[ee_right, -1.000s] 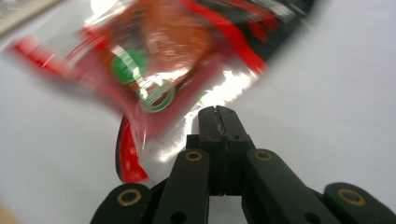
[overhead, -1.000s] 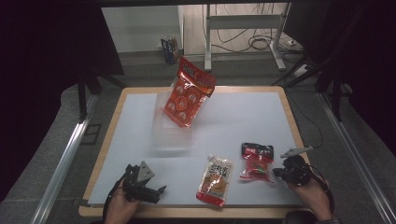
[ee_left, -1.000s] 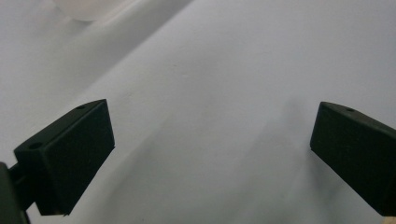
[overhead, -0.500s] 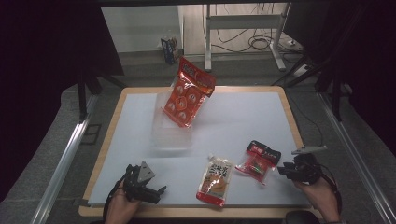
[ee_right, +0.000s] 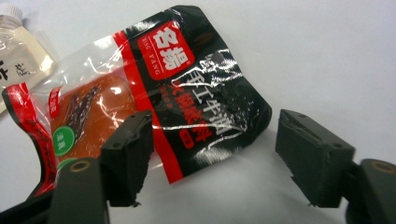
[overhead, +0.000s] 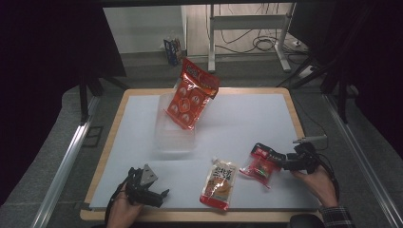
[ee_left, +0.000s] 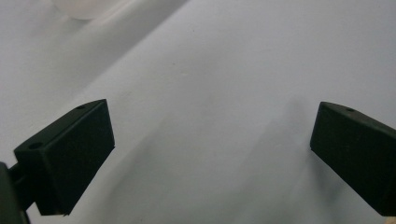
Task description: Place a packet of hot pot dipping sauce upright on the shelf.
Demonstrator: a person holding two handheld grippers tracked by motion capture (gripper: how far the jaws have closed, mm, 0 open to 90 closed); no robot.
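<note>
R gripper (ee_right: 212, 161): my jaws apart, just been opening; nothing pinched. Edge of the black-red pouch sits btwn them, loose, pads off it.
Black-red pouch (ee_right: 154, 98): flat on the counter, right in front of my R gripper. Black half w/ red logo twd the jaws, clear window w/ orange-brown filling on the far side. In high view (overhead: 263, 162) it lies near the front edge, right of centre.
R hand (overhead: 318, 183): front-right corner, gripper pointing at the pouch.
L gripper (ee_left: 210, 154): my jaws wide apart, bare white counter btwn them. High view (overhead: 151, 192): front-left, well apart from the pouches.
Pale spout pouch (overhead: 219, 183): flat, just left of the black-red one; cap corner seen in R gripper view (ee_right: 18, 37).
Clear tub (overhead: 175, 135): mid counter.
Big red bag (overhead: 191, 94): leaning tilted in the tub.
Counter (overhead: 266, 114): white top, wood rim.
</note>
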